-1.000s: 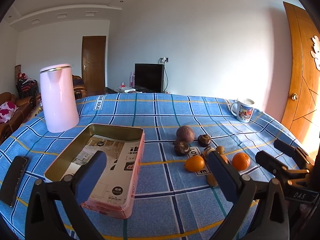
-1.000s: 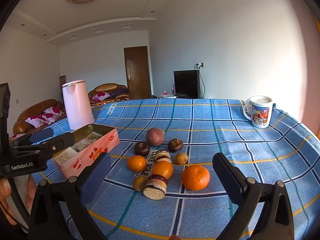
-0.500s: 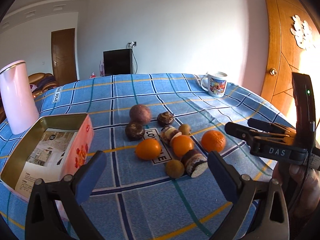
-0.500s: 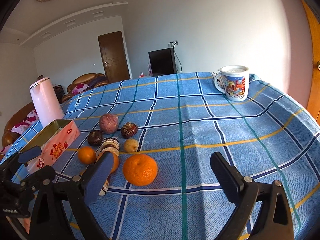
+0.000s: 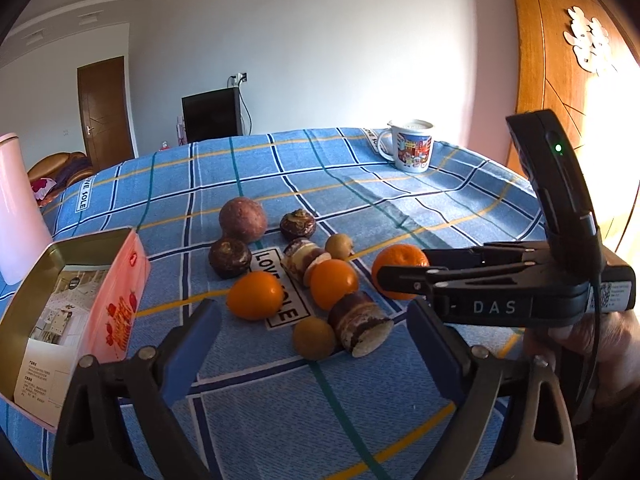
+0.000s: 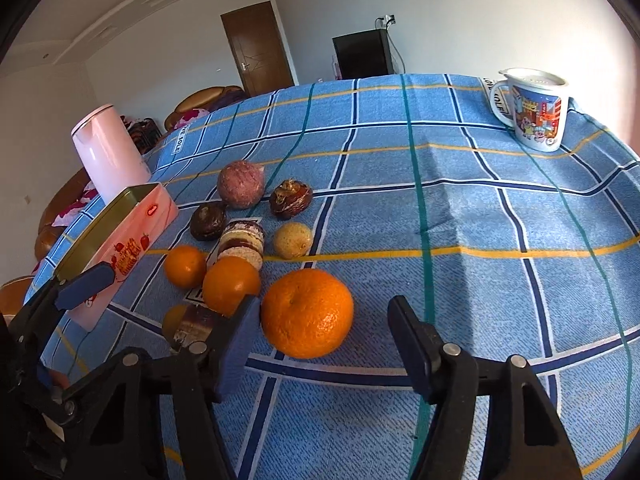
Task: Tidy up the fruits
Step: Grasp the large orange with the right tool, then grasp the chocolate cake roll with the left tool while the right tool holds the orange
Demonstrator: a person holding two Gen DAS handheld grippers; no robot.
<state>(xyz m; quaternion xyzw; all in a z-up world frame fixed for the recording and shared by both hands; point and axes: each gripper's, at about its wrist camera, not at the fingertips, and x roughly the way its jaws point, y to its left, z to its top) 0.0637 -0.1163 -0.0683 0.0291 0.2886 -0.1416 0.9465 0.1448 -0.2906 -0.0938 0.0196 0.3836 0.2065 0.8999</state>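
Observation:
Several fruits lie grouped on the blue checked cloth. The big orange point(image 6: 307, 312) is nearest, just ahead of my right gripper point(image 6: 323, 308). That gripper's jaws are closing either side of it, and the pads do not press it. From the left wrist, the right gripper point(image 5: 400, 276) reaches in beside the same orange point(image 5: 394, 264). My left gripper point(image 5: 312, 308) is wide, closing slightly, with nothing between its fingers. It hovers before a small orange point(image 5: 255, 295), a tan longan point(image 5: 314, 338) and a cut brown piece point(image 5: 360, 328). An open pink tin point(image 5: 80, 300) stands left of the fruit.
A purple passion fruit point(image 5: 243, 220) and dark water chestnuts point(image 5: 230, 258) lie behind the oranges. A pink kettle point(image 6: 110, 152) stands behind the tin. A printed mug point(image 6: 534, 112) sits at the far right, and the cloth between it and the fruit is bare.
Both grippers have dropped and swung toward the fruit group. The left view turned from the tin to the fruit. The right jaws have narrowed around the big orange.

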